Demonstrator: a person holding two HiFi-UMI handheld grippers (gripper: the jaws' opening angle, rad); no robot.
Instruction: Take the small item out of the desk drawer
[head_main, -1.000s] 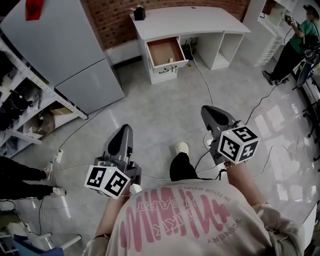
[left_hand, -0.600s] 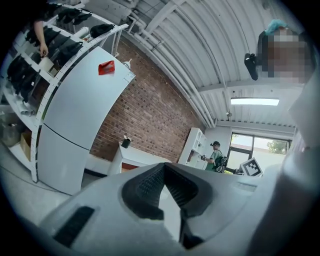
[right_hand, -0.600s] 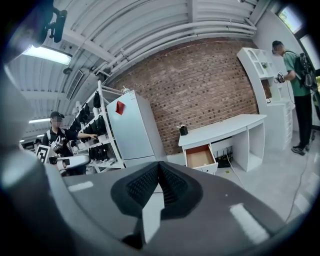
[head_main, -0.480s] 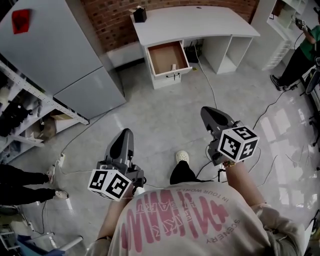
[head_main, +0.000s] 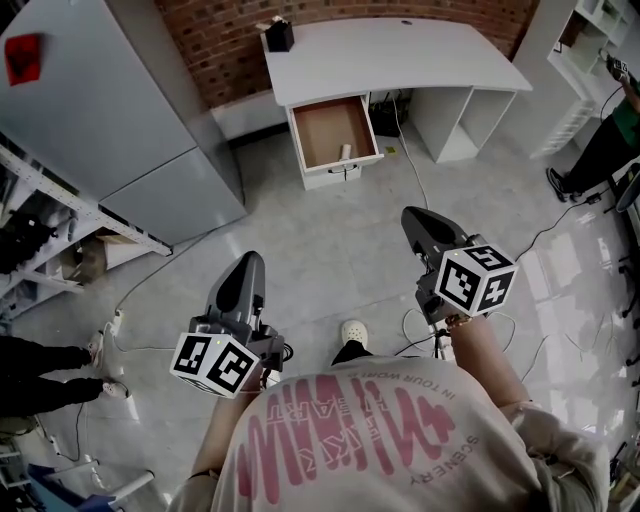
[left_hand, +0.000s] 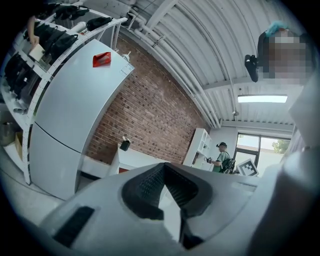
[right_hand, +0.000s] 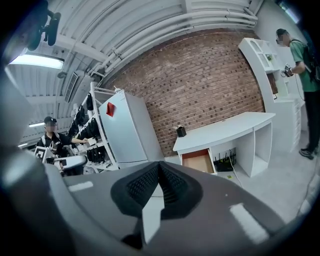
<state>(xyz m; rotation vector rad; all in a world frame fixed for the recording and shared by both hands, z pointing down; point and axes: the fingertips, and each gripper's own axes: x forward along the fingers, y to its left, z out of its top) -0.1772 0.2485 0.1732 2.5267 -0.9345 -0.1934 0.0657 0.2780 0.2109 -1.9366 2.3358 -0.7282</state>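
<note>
One left claw (head_main: 250, 262), one right claw (head_main: 415, 218), one drawer (head_main: 322, 128), one small item (head_main: 346, 152).

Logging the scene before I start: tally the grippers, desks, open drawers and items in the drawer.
Grippers: 2, left gripper and right gripper
Desk: 1
Open drawer: 1
Item in the drawer: 1
Total: 5
</note>
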